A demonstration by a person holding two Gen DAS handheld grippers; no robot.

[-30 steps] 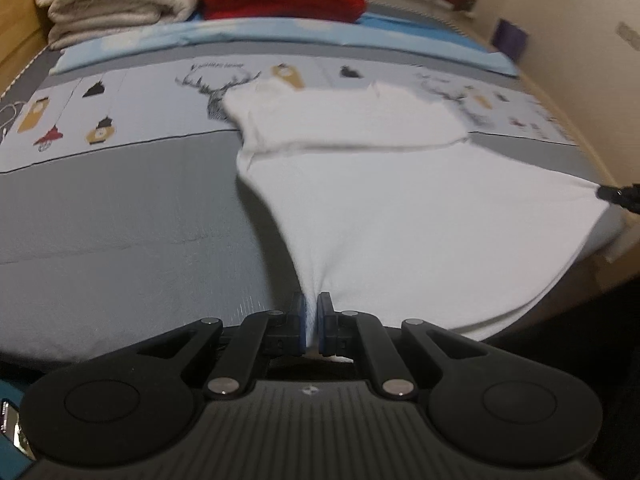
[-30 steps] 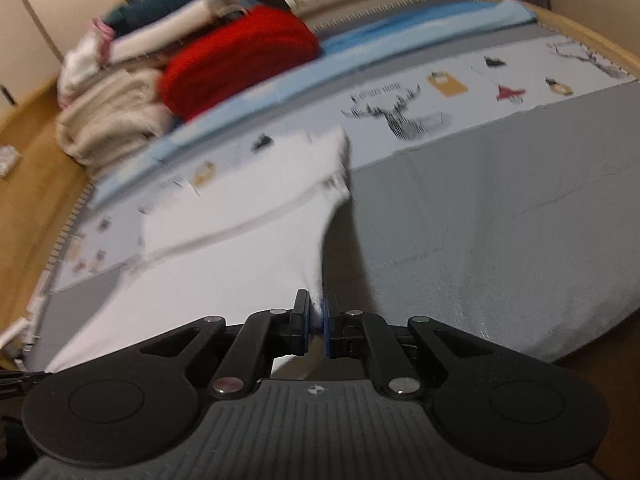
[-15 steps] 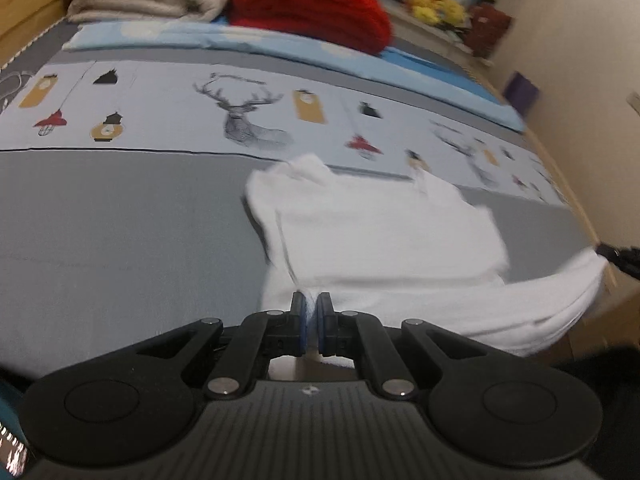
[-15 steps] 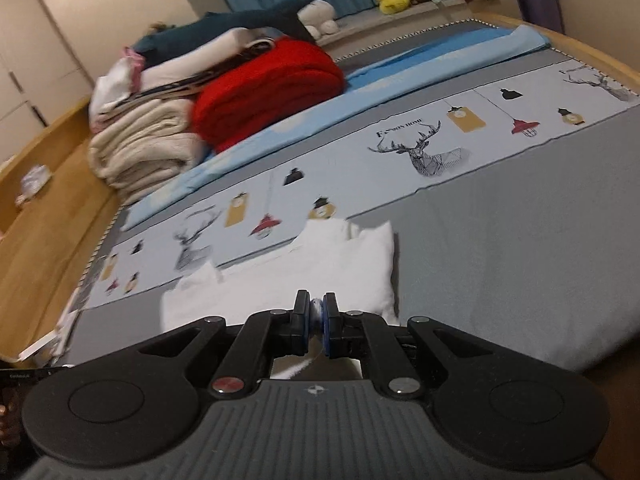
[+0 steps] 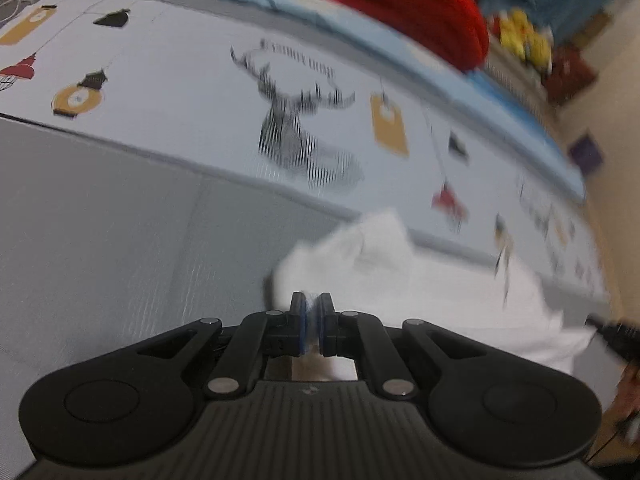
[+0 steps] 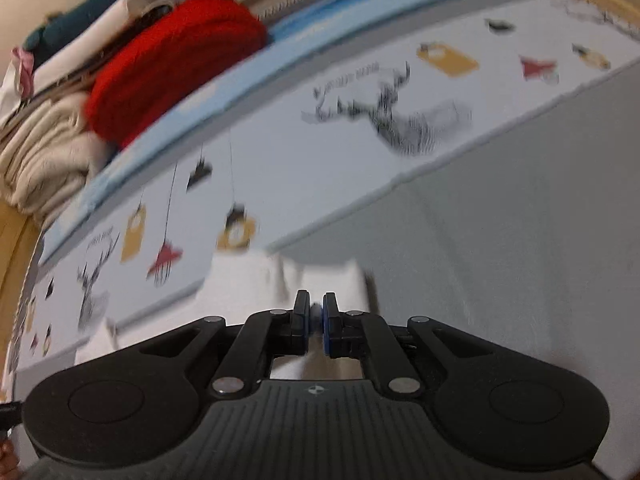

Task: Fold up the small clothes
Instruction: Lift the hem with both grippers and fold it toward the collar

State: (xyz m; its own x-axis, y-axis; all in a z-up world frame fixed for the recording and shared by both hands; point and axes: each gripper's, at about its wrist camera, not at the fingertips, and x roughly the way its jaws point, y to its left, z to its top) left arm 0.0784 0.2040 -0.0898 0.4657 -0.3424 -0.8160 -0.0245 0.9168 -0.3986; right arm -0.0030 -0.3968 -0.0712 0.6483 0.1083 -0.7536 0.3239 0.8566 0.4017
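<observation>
Both claws pinched on a white garment over the bed

The left claw (image 5: pixel 311 312) is closed tight on an edge of the white garment (image 5: pixel 432 292), and the right claw (image 6: pixel 316 312) is closed on another edge of it (image 6: pixel 256 284). The garment lies bunched on the grey bedspread (image 5: pixel 120 216), just below its pale printed band with the deer drawing (image 5: pixel 300 136). A red knit (image 6: pixel 172 60) and folded cream blankets (image 6: pixel 44 160) are stacked at the far side.

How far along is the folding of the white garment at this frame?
Done: the white garment lies doubled on the grey bedspread. In hand: left gripper and right gripper each pinch an edge of it, low over the bed. Left: release, smooth, any further fold. Blur hides the final shape.
</observation>
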